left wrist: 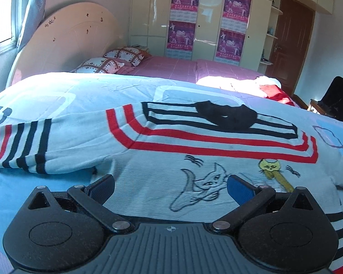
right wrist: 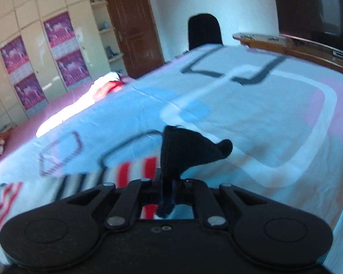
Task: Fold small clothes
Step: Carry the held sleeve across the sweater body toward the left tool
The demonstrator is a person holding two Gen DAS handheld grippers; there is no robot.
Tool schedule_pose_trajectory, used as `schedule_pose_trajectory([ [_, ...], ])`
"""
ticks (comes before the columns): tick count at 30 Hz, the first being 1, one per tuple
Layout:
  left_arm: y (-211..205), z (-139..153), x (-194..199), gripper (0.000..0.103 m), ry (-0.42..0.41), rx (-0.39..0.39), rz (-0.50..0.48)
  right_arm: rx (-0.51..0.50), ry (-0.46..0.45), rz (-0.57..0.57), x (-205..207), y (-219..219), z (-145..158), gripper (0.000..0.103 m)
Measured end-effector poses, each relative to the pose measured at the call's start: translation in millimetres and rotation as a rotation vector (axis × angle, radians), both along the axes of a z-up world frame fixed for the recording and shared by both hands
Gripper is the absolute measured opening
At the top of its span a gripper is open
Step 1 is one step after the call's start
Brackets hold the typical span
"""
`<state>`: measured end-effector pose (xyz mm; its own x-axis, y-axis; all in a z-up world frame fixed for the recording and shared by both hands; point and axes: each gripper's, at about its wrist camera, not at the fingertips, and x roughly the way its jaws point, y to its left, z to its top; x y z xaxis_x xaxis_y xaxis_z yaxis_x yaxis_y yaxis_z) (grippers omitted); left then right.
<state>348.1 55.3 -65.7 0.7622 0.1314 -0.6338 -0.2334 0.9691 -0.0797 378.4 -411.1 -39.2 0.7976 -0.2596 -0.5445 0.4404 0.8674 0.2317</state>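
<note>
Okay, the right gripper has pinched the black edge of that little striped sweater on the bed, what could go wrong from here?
1. The right gripper is shut on only a narrow bunch of the sweater's black trim, so the knit may slip out when pulled.
2. The left gripper is open over the cat print and holds nothing, so the sweater may drag across the quilt instead of folding.

White knit sweater, red and navy stripes around a black collar, cat drawings on the chest. Spread flat, front up, on the bed; one striped sleeve stretched out sideways. In the right view, black edge lifted, pinched.
</note>
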Motion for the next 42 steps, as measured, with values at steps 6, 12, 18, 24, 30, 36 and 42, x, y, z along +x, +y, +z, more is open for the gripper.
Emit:
schedule_pose_trajectory([
  [6,54.4,-16.2,2.8,0.103,-0.008,-0.063,0.009,-0.006,-0.111,0.247,13.2,129.4,41.5,0.007],
  [12,100.3,-18.5,-9.3,0.103,-0.031,-0.090,0.021,0.019,-0.050,0.505,34.4,272.8,23.3,0.007],
  [18,143.7,-27.2,-30.1,0.103,-0.011,-0.108,0.059,0.039,0.041,0.663,31.6,360.9,-1.8,0.007],
  [24,157.4,-32.6,-37.4,0.103,0.009,-0.099,0.031,0.039,0.130,0.710,27.3,394.4,-25.6,0.008],
  [30,147.2,-28.8,-19.6,0.103,0.010,-0.208,0.009,0.029,0.039,0.787,2.5,396.4,-4.8,0.040],
  [36,97.2,-26.7,25.0,0.102,-0.036,-0.366,-0.140,0.021,-0.044,0.711,-27.3,353.7,21.5,0.049],
  [42,36.6,-48.2,79.2,0.090,0.003,-0.493,-0.256,0.055,-0.045,0.595,-42.6,294.1,30.6,0.049],
])
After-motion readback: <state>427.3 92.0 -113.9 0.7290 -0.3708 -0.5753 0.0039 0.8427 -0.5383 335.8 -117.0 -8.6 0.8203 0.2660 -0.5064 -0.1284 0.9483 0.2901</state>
